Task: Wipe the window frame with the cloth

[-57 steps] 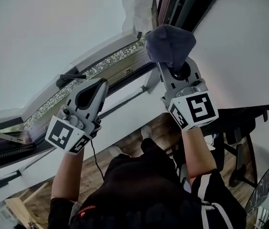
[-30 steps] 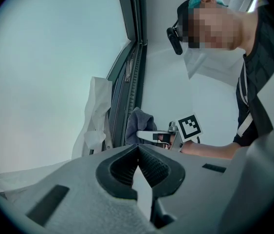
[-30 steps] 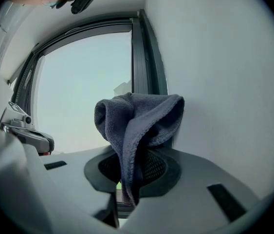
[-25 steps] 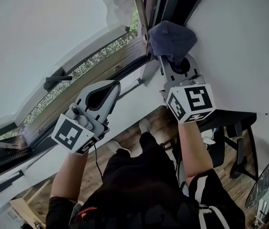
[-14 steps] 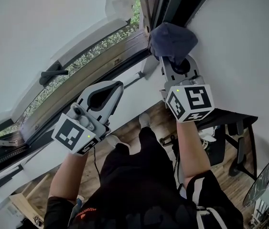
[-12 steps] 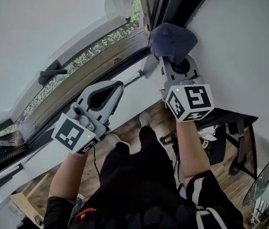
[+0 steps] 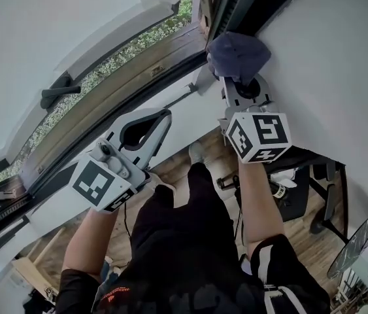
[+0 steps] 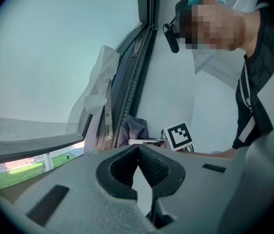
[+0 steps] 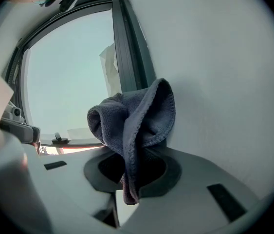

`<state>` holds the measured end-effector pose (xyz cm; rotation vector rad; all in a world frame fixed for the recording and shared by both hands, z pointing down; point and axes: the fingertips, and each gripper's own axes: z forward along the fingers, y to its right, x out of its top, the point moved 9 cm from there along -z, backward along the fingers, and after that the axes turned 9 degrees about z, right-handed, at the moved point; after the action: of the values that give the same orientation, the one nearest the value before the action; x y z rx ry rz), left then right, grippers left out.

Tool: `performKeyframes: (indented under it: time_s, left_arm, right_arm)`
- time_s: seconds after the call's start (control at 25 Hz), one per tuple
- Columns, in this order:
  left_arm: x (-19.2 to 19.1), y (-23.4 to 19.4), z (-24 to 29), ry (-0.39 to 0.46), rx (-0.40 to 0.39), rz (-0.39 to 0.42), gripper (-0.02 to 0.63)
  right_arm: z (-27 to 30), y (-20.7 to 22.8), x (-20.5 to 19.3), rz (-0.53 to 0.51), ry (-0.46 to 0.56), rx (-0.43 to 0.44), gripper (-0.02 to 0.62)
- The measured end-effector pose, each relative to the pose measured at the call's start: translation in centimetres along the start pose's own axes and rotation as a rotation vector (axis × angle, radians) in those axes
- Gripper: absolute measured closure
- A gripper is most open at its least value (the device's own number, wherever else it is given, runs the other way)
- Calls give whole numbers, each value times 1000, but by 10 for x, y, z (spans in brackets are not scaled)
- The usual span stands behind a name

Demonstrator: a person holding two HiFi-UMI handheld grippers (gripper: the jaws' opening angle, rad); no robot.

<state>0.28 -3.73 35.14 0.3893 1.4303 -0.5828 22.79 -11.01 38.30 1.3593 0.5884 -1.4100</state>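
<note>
The cloth (image 9: 137, 116), clamped in the jaws of the right gripper (image 9: 133, 172), is best pressed flat along the window frame (image 9: 127, 57) ahead, the left gripper (image 8: 139, 156) being closed on nothing.

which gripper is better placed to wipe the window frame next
Right, probably. The right gripper has its jaws shut on the cloth, up beside the window frame. The left gripper is shut on nothing and sits lower, away from it.

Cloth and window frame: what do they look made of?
Cloth: dark grey-blue, with a soft fuzzy pile and a stitched hem, so probably microfibre or terry.
Window frame: dark grey with a smooth matte finish and straight, sharp-edged profiles. It looks like painted metal or plastic, but the pictures don't show which.
</note>
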Motion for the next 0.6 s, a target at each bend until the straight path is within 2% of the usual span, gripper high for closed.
performKeyframes:
  time_s: [0.6]
  left_arm:
    - [-39,-6,4,-29,0,-64,586]
  right_arm:
    - [21,24,-56,56,-72,-54,543]
